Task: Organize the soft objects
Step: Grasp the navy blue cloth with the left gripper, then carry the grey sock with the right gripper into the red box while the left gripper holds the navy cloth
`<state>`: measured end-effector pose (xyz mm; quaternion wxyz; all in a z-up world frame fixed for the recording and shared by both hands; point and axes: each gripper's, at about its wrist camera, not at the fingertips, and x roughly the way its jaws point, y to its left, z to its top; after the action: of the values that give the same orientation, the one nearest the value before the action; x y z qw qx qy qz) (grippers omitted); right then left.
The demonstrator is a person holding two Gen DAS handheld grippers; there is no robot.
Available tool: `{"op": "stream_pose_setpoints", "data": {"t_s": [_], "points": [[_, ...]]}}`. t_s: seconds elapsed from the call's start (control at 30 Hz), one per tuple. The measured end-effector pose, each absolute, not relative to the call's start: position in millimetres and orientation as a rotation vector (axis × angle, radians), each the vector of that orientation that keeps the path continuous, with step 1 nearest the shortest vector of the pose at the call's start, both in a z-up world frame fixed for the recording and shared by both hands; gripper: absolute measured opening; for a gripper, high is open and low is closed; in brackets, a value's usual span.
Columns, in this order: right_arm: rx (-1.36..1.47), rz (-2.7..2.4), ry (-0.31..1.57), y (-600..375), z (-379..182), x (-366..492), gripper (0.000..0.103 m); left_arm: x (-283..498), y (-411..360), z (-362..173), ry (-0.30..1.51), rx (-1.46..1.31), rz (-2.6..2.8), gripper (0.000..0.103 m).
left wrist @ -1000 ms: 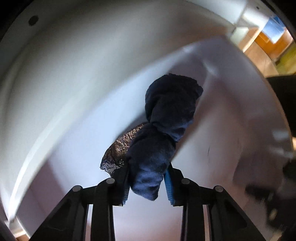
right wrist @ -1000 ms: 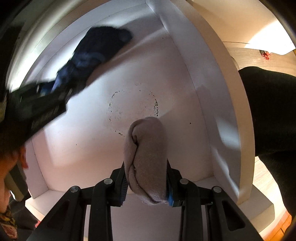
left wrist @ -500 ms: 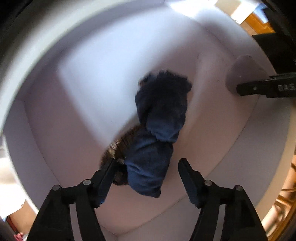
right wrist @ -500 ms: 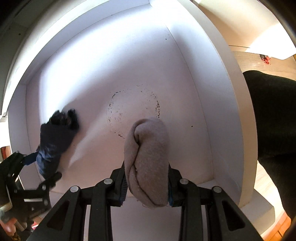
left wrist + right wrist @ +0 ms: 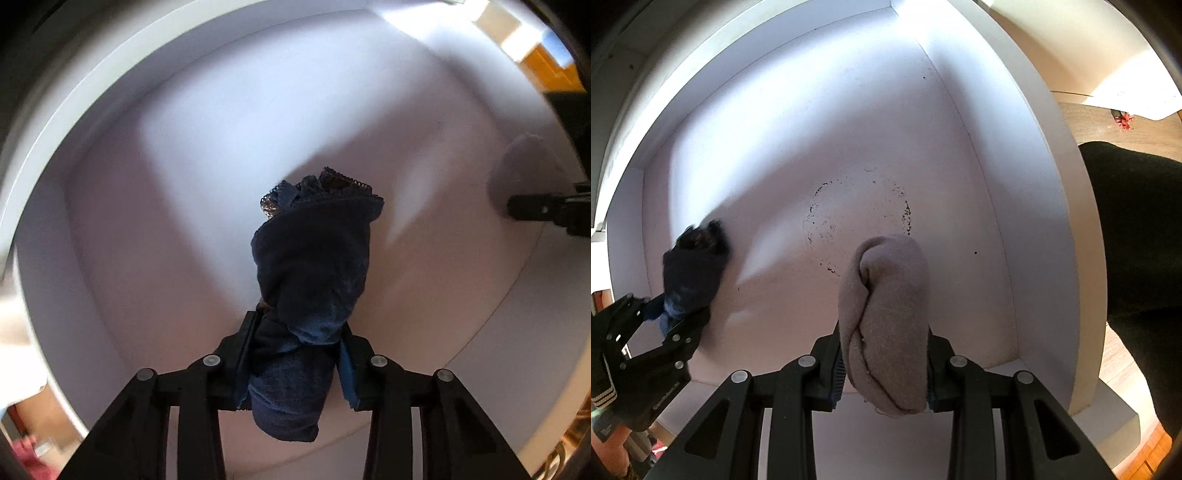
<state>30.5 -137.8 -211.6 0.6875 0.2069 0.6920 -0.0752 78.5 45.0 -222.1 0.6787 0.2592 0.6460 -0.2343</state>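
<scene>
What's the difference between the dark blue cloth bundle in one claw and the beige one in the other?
The dark blue cloth bundle is navy with a lace trim at its far end; the beige knit bundle is plain, pale and trimless. The blue one looks loosely wadded, while the beige one is a neat fold. The left gripper clamps the blue, the right gripper the beige. Both are soft and sit over the white shelf.

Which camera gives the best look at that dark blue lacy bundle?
The left wrist view: the dark blue bundle fills the middle, pinched in the left claw, lace edge visible on top. The right wrist view shows it only small, blurred, at the left edge.
</scene>
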Motion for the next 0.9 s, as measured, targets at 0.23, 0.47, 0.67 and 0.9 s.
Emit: {"op": "stream_pose_setpoints", "data": {"t_s": [0.23, 0.47, 0.67, 0.9], "points": [[0.423, -0.161, 1.547, -127.1, -208.5, 33.2, 0.031, 90.6, 95.1, -218.6, 1.526, 0.342, -0.303, 0.038], [0.314, -0.126, 1.519, -106.6, -189.2, 32.3, 0.031, 88.1, 97.0, -212.1, 1.519, 0.341, -0.26, 0.038], [0.33, -0.108, 1.508, -95.2, -171.7, 23.3, 0.031, 91.1, 73.0, -209.5, 1.52, 0.364, -0.25, 0.038], [0.394, -0.086, 1.49, -92.6, -150.2, 12.3, 0.031, 93.6, 59.8, -205.3, 1.522, 0.37, -0.265, 0.038]]}}
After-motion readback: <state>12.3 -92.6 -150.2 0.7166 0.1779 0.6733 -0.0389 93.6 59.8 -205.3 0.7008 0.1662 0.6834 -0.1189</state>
